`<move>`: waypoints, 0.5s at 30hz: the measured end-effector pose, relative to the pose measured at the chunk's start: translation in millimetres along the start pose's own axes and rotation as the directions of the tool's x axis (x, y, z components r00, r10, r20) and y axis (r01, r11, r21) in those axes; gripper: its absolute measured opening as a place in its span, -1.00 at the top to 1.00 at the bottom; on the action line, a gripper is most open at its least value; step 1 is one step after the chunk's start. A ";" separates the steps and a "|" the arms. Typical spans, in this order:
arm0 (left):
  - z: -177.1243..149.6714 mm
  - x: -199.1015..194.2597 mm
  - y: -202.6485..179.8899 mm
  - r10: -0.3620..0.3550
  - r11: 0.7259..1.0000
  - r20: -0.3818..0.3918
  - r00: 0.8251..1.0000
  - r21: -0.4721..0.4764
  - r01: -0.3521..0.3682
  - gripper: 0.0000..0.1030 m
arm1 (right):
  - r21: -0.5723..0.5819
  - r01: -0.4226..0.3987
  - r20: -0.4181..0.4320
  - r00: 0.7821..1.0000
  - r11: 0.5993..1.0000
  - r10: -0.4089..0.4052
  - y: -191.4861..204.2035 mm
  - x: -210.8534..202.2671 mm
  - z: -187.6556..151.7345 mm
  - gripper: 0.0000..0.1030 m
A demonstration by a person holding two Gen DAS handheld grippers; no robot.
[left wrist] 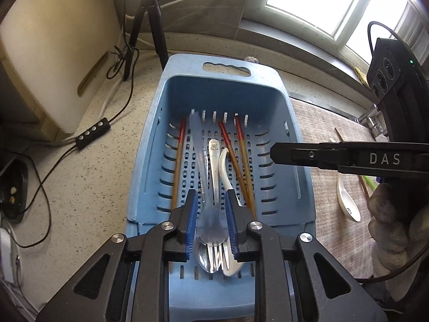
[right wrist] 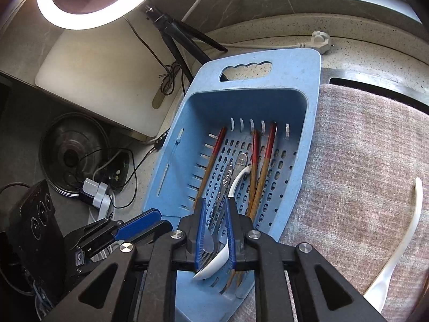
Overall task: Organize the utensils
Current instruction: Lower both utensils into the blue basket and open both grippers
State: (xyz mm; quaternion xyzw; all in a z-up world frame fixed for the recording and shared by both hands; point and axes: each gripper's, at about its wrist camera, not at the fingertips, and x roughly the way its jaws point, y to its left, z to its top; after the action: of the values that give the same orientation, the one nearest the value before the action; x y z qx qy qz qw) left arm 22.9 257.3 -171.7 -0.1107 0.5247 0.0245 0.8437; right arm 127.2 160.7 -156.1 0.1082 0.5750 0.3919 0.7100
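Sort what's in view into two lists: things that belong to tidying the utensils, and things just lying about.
Part of the job:
blue basket
red-tipped chopsticks
metal fork
white spoon in the basket
white spoon on the cloth

Lying about:
tripod
ring light
white cutting board
white plug

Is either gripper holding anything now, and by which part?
Left gripper: bowl of a clear spoon sits between its pads; whether they grip cannot be told. Right gripper: nothing visibly held.
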 end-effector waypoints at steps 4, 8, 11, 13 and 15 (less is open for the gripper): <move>3.3 -1.8 1.9 0.006 1.000 0.010 1.000 -0.007 -0.006 0.63 | -0.003 -0.001 0.026 1.000 1.000 0.002 -5.9 -12.0 0.8 0.58; 5.9 -7.5 -2.5 0.026 1.000 0.030 0.999 0.004 -0.026 0.47 | -0.020 0.003 0.058 0.998 1.000 -0.001 -10.3 -24.5 0.7 0.51; 8.4 -13.7 -7.9 0.045 0.999 0.057 0.997 0.012 -0.046 0.24 | -0.049 0.009 0.090 0.996 0.999 -0.004 -12.0 -36.4 -0.6 0.27; 9.2 -18.6 -14.1 0.055 0.998 0.071 0.996 0.024 -0.057 0.24 | -0.064 0.002 0.118 0.993 0.998 0.005 -14.7 -46.8 -2.1 0.15; 9.6 -21.5 -20.7 0.065 0.997 0.080 0.995 0.040 -0.068 0.22 | -0.089 0.012 0.133 0.991 0.996 0.000 -15.3 -55.8 -2.7 0.15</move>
State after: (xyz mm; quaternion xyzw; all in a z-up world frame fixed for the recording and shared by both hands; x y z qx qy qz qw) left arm 25.0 240.8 -145.1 -0.0743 0.4950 0.0456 0.8645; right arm 129.6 111.6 -125.4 0.1005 0.5088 0.4071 0.7519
